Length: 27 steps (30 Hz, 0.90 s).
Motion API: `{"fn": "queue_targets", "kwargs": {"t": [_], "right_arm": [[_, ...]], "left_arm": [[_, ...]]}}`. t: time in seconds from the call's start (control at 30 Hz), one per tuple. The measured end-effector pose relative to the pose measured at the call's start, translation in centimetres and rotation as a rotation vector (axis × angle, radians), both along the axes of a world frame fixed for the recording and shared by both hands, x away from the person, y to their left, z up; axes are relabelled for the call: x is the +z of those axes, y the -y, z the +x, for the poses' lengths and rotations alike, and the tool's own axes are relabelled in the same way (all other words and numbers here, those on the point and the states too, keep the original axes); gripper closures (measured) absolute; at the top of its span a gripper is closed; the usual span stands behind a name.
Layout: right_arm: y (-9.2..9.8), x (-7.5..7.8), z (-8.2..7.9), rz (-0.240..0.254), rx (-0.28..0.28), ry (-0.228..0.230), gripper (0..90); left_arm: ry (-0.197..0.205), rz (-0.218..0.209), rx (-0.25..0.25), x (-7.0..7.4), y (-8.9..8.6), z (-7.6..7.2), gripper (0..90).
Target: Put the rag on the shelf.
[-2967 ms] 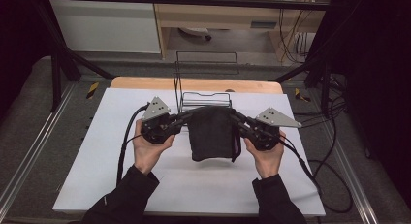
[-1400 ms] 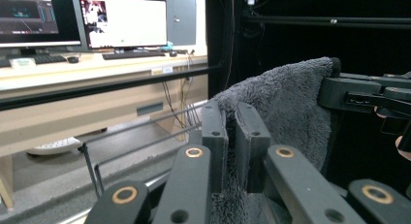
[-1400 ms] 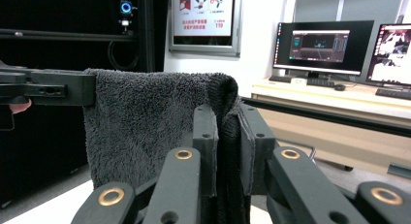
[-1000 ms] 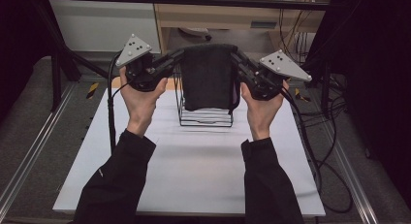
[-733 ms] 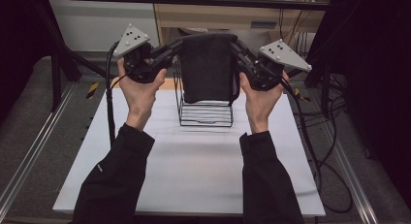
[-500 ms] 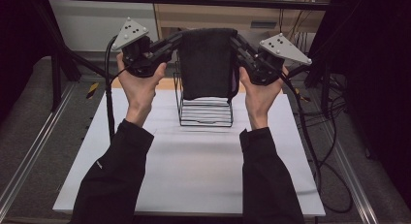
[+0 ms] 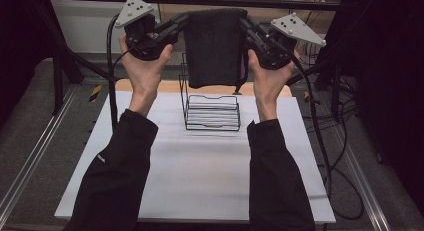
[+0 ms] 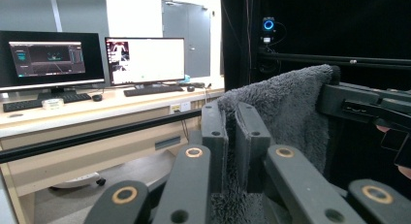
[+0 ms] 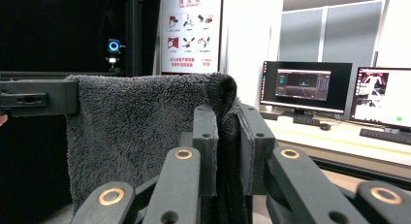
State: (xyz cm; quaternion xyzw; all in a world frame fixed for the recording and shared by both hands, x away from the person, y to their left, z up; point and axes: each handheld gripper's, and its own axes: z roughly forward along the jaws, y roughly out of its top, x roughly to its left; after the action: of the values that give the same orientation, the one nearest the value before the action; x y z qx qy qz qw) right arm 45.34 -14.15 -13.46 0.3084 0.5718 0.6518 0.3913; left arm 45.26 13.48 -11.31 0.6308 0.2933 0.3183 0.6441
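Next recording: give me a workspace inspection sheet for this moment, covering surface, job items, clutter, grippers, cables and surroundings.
Surface: white table, bare apart from the rack.
Job's things: dark towel held up in the air, hanging above the black wire rack standing on the table.
Clutter: nothing seen.
Grippers: left gripper shut on one top corner of the towel, right gripper shut on the other.
Cables: black cables trail from both grippers off the table sides.
Surroundings: monitors on a desk, metal frame bars.
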Motion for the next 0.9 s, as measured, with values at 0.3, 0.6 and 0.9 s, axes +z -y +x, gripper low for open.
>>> {"fn": "queue_targets", "kwargs": {"t": [0.3,0.6,0.9], "right_arm": [[-0.2,1.5,1.0,0.006,-0.010,0.022,79.9],[-0.4,2.1,2.5,0.002,-0.018,0.016,79.8],[-0.7,1.3,4.3,-0.021,-0.019,-0.016,79.7]], "left_arm": [[0.018,0.001,0.022,1.5,0.1,0.7,83.7],[0.016,-0.005,0.037,1.6,0.1,2.2,83.6],[-0.009,0.008,0.053,0.2,-0.1,4.6,83.6]]}}
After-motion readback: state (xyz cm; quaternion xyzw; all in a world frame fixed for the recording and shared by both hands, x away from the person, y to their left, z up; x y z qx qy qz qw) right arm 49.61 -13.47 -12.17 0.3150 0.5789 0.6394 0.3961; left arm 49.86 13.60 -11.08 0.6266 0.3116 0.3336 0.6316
